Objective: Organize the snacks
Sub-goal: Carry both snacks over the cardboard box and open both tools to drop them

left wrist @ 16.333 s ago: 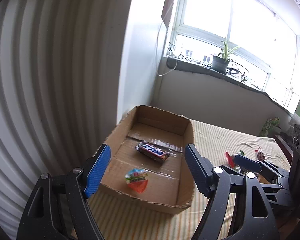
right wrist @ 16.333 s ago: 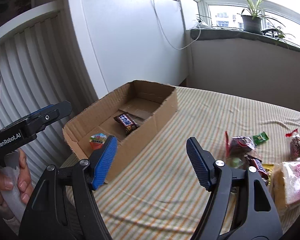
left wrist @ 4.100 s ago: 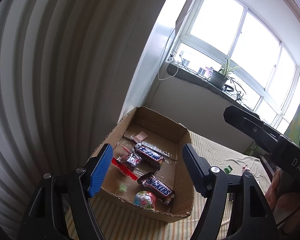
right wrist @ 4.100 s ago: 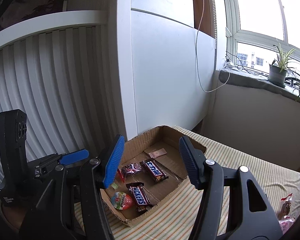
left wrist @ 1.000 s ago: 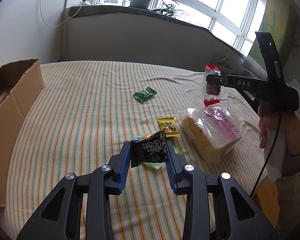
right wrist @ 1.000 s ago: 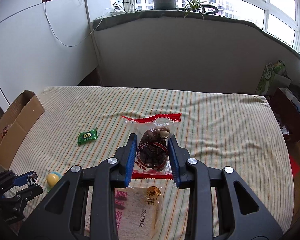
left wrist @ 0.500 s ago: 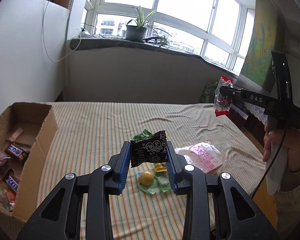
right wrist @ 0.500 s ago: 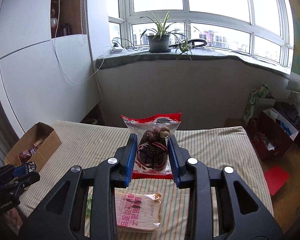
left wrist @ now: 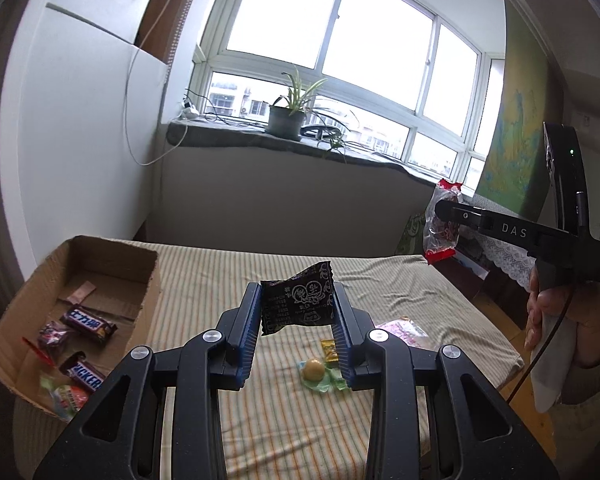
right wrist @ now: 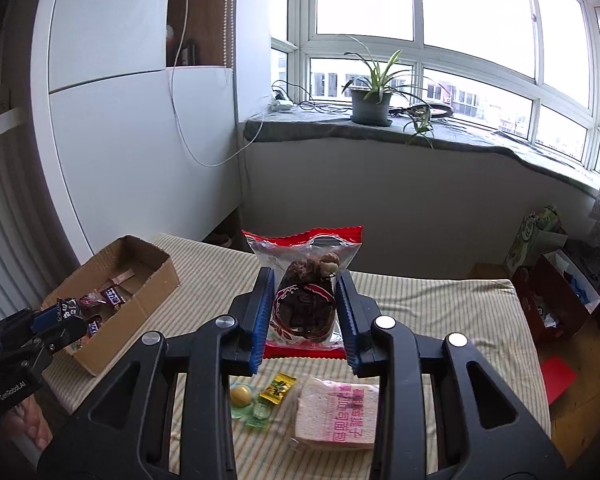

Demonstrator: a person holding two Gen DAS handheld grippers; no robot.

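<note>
Left gripper (left wrist: 296,320): clamped on black sachet (left wrist: 297,303), centre frame. Right gripper (right wrist: 306,316): clamped on red-edged pouch (right wrist: 305,280). Cardboard box (left wrist: 112,252), lower left; bread pack (right wrist: 336,412), bottom centre.

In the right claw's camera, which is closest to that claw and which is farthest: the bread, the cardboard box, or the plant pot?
1. Bread: just below the right claw, on the bed.
2. Cardboard box: farther off, left side.
3. Plant pot: farthest, up on the windowsill.
</note>
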